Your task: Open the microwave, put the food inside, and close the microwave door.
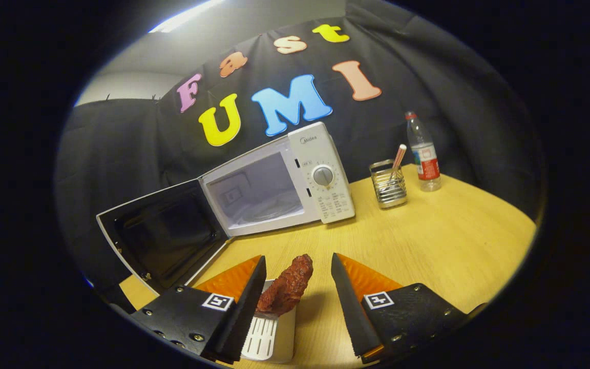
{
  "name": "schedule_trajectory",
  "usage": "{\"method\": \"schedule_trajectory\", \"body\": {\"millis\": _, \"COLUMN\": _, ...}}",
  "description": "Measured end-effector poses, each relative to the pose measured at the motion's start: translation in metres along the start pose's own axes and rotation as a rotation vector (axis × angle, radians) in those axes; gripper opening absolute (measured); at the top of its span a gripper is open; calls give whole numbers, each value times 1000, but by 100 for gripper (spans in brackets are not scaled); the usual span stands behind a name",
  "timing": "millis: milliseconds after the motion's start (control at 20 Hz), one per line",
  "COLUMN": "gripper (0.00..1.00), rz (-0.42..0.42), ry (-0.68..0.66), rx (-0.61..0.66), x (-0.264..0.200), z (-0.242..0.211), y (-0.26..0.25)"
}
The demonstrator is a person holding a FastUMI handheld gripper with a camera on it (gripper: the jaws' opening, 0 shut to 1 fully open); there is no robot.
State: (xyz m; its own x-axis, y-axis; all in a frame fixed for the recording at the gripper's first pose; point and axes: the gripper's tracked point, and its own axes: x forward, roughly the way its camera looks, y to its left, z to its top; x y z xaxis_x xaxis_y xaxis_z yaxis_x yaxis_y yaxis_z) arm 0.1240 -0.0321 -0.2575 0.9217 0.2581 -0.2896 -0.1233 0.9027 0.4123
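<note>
The gripper [297,287] is standing spread, its fingers gripping nothing. The reddish-brown, elongated piece of cooked meat [285,292] is lying between them, close against the left finger and apart from the right, propped on a small white ribbed dish [269,335]. Its long axis is tilting up and forward toward the white microwave oven [295,177]. The microwave is sitting beyond the meat, slightly left, its dark-lined door [164,236] swung open. The dish's near part is being hidden by the left finger; whether that finger touches the meat cannot be told.
</note>
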Motion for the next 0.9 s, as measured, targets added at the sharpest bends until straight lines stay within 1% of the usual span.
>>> {"method": "schedule_trajectory", "body": {"millis": 100, "gripper": 71, "rz": 9, "ry": 9, "rx": 74, "x": 11, "z": -2, "y": -4}}
{"method": "schedule_trajectory", "body": {"millis": 150, "gripper": 71, "rz": 9, "ry": 13, "rx": 89, "x": 17, "z": -2, "y": -6}}
{"method": "schedule_trajectory", "body": {"millis": 250, "gripper": 71, "rz": 51, "ry": 44, "rx": 134, "x": 22, "z": -6, "y": -1}}
{"method": "schedule_trajectory", "body": {"millis": 300, "gripper": 47, "rz": 39, "ry": 51, "rx": 154, "x": 25, "z": -10, "y": -3}}
{"method": "schedule_trajectory", "body": {"millis": 350, "gripper": 41, "rz": 40, "ry": 45, "rx": 163, "x": 27, "z": -8, "y": -2}}
{"method": "schedule_trajectory", "body": {"millis": 400, "gripper": 35, "rz": 62, "ry": 45, "rx": 174, "x": 29, "z": -7, "y": 2}}
{"method": "schedule_trajectory", "body": {"millis": 450, "gripper": 35, "rz": 89, "ry": 56, "rx": 209, "x": 31, "z": -7, "y": 10}}
{"method": "schedule_trajectory", "body": {"millis": 500, "gripper": 23, "rz": 99, "ry": 70, "rx": 227, "x": 30, "z": -10, "y": 13}}
{"method": "schedule_trajectory", "body": {"millis": 550, "gripper": 24, "rz": 117, "ry": 73, "rx": 254, "x": 32, "z": -7, "y": 14}}
{"method": "schedule_trajectory", "body": {"millis": 600, "gripper": 14, "rz": 116, "ry": 80, "rx": 288, "x": 31, "z": -6, "y": 14}}
{"method": "schedule_trajectory", "body": {"millis": 700, "gripper": 14, "rz": 140, "ry": 92, "rx": 391, "x": 32, "z": 2, "y": 18}}
{"method": "schedule_trajectory", "body": {"millis": 750, "gripper": 14, "rz": 136, "ry": 96, "rx": 424, "x": 32, "z": 2, "y": 19}}
{"method": "schedule_trajectory", "body": {"millis": 850, "gripper": 13, "rz": 119, "ry": 74, "rx": 397, "x": 32, "z": 9, "y": 18}}
{"method": "schedule_trajectory", "body": {"millis": 900, "gripper": 13, "rz": 126, "ry": 81, "rx": 395, "x": 30, "z": 8, "y": 20}}
